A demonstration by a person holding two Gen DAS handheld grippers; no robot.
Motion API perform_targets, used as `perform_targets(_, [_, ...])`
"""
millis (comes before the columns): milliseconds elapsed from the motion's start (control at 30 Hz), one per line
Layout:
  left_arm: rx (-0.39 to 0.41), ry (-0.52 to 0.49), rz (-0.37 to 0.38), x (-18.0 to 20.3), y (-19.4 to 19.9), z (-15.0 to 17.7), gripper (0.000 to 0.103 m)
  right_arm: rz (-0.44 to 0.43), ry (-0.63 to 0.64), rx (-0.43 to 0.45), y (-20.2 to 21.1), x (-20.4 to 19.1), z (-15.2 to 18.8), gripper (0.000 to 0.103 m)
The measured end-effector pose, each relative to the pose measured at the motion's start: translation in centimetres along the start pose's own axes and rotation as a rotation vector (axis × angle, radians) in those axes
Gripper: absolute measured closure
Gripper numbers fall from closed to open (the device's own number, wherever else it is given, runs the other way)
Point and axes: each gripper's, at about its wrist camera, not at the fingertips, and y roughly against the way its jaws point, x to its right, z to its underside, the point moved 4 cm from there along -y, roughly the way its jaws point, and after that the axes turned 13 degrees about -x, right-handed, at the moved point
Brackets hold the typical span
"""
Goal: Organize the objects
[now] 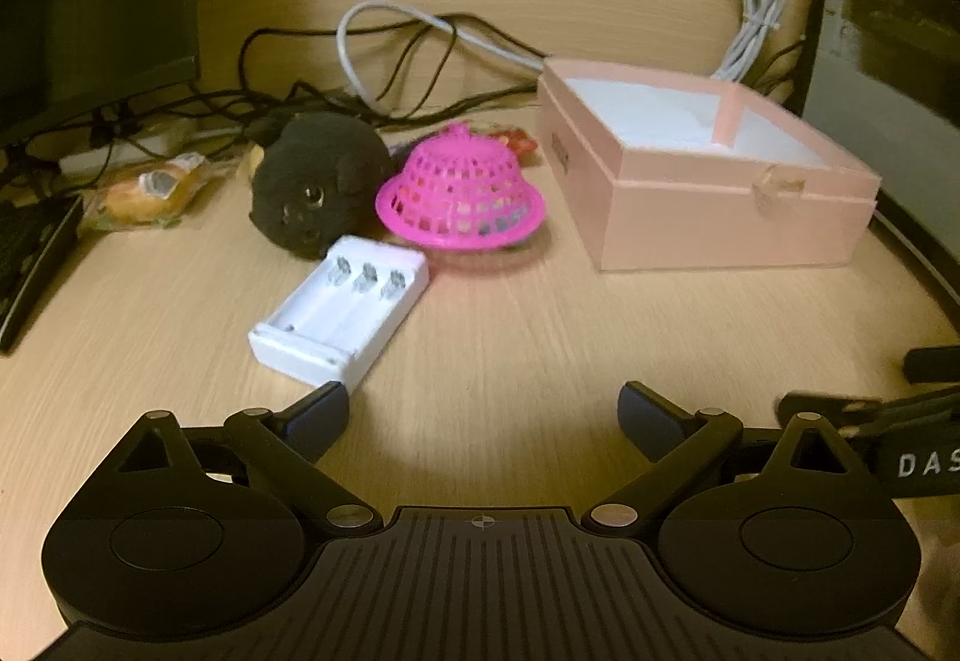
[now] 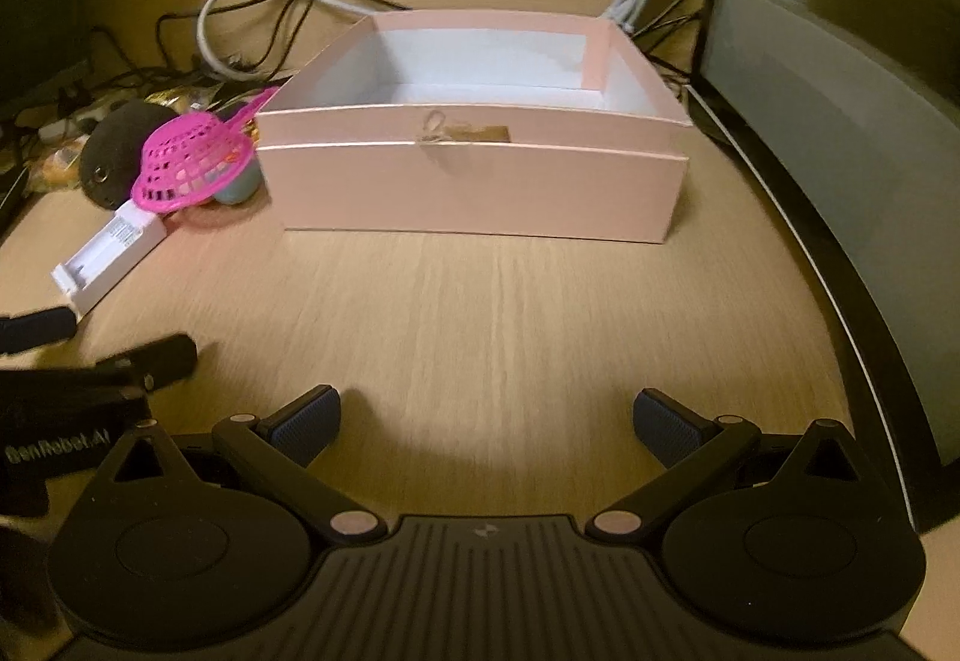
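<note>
One pink box point(image 2: 474, 181), one pink basket point(image 1: 461, 193) (upside down), one white charger point(image 1: 339, 316), one dark plush toy point(image 1: 318, 181)

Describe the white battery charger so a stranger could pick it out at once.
Start at the open pink box on the wooden desk. Left of it sits a pink mesh basket upside down beside a dark plush toy. Just in front lies the battery charger: the only white, flat, slotted block.
</note>
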Motion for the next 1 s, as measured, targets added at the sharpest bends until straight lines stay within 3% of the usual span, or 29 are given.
perform_targets(100, [0.089,-0.036,-0.001,-0.7,2.6,-0.7,0.004,-0.03,-0.04,-0.006,0.8,0.4,0.0,0.0])
perform_targets(200, [0.151,-0.106,-0.065,-2.2,3.8,-1.6,0.004,-0.013,-0.043,0.039,2.5,0.5,0.3,0.0])
perform_targets(367, [-0.053,-0.108,-0.045,-4.7,-0.2,-3.9,0.004,0.002,0.006,0.076,4.7,-0.6,1.3,0.0])
perform_targets(500, [-0.12,-0.115,-0.023,-5.4,-2.4,-4.8,0.004,0.013,0.052,0.103,6.2,-1.6,2.1,0.0])
perform_targets(600, [-0.127,-0.109,-0.018,-5.8,-3.3,-5.1,0.006,0.007,0.055,0.107,6.8,-1.9,2.3,0.0])
perform_targets(633, [-0.126,-0.116,-0.013,-5.8,-3.2,-5.2,0.01,0.006,0.057,0.109,6.9,-2.0,2.3,0.0])
perform_targets(733, [-0.108,-0.158,0.031,-5.5,-2.9,-5.1,0.05,-0.009,0.078,0.11,7.1,-2.6,1.9,0.0])
perform_targets(867, [-0.11,-0.146,0.052,-6.3,-2.0,-4.7,0.05,-0.037,0.137,0.129,7.3,-4.7,0.2,0.0])
perform_targets(1000, [-0.079,-0.032,0.085,-10.2,1.0,-3.1,0.05,-0.071,0.247,0.147,6.8,-9.8,-3.1,0.0])
